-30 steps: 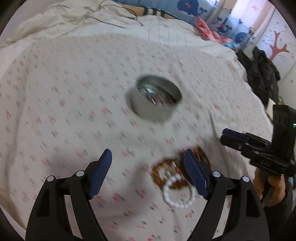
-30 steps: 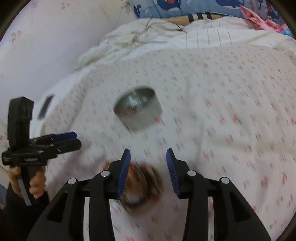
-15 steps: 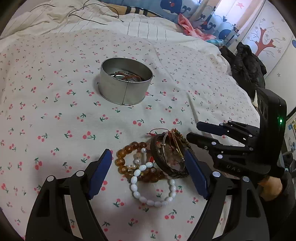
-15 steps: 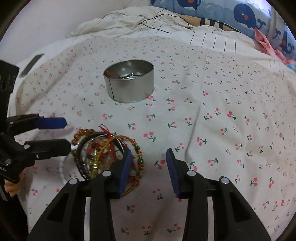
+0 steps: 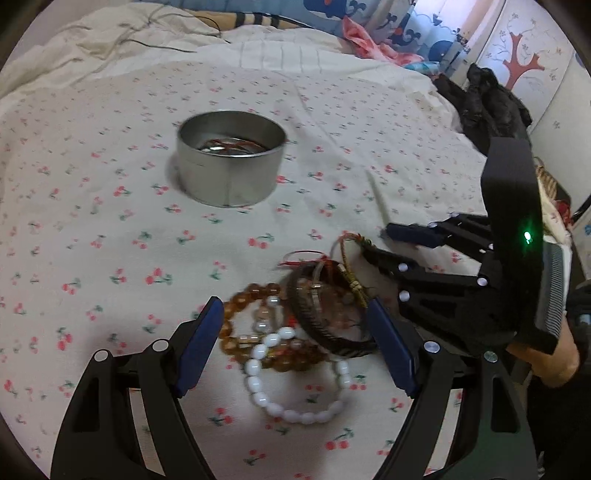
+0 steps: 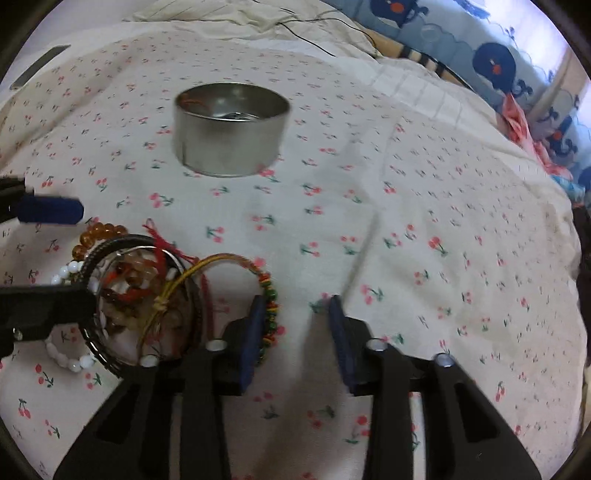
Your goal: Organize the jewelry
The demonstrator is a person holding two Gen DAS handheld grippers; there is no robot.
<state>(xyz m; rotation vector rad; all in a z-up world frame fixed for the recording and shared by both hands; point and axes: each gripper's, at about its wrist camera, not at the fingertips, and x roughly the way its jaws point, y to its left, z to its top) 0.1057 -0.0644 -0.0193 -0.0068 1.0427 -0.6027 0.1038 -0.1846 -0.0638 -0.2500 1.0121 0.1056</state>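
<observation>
A round metal tin [image 5: 231, 162] with a few bracelets inside stands on the cherry-print bedspread; it also shows in the right wrist view [image 6: 232, 127]. A pile of bracelets lies nearer: a white bead bracelet [image 5: 295, 384], an amber bead bracelet [image 5: 240, 306], a dark bangle [image 5: 321, 325] and a red-green-yellow cord bracelet [image 6: 271, 302]. My left gripper [image 5: 295, 343] is open and straddles the pile. My right gripper [image 6: 295, 332] is open at the pile's right edge, its left finger against the cord bracelet. It also shows in the left wrist view [image 5: 388, 243].
A rumpled white duvet [image 5: 110, 33] and a black cable [image 6: 314, 33] lie behind the tin. Dark clothing [image 5: 491, 107] sits at the bed's far right. A phone-like slab [image 6: 37, 66] lies at the far left.
Both grippers have come closer to the bracelet pile. The left now straddles it and the right has moved in at its right edge. The tin has not moved.
</observation>
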